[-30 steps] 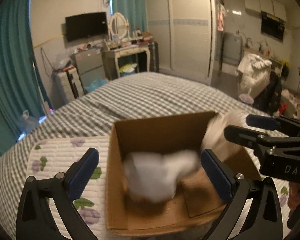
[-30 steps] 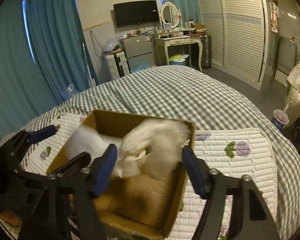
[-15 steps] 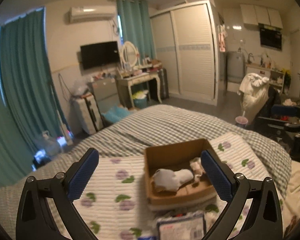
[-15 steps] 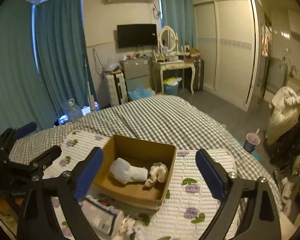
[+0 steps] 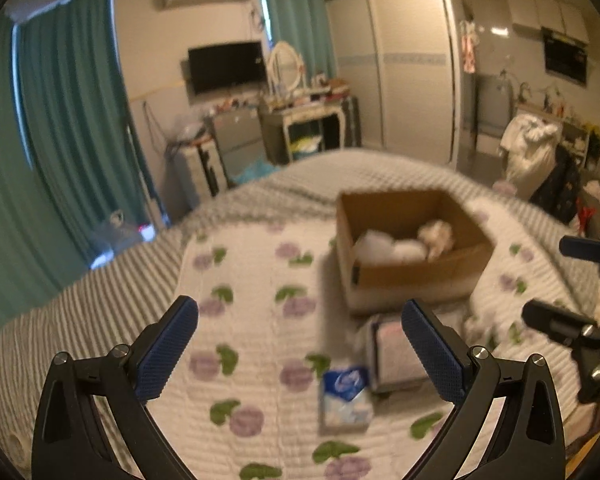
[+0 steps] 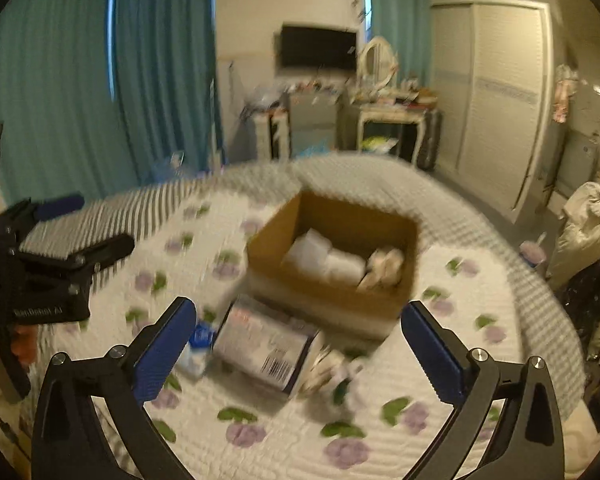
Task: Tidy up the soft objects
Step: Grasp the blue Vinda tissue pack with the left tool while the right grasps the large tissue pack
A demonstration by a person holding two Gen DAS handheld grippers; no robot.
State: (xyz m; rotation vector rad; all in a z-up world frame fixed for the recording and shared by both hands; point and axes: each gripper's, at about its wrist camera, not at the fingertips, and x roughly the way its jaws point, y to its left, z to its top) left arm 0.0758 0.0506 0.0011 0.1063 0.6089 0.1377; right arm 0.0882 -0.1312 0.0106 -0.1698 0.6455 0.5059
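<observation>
Both grippers, left and right, wide open, empty. Cardboard box at 12 o'clock. Risk: tissue pack crushes, slips under hard pinch.

Motion blur smears the white bundles inside the cardboard box.

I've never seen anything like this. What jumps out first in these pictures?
Two wide-open black claws with blue pads frame the bottom of each view: the left claw and the right claw, both empty. Between them, on a white quilt printed with purple flowers, sits a brown cardboard box holding white soft items. A plastic-wrapped pack lies just before it.
</observation>
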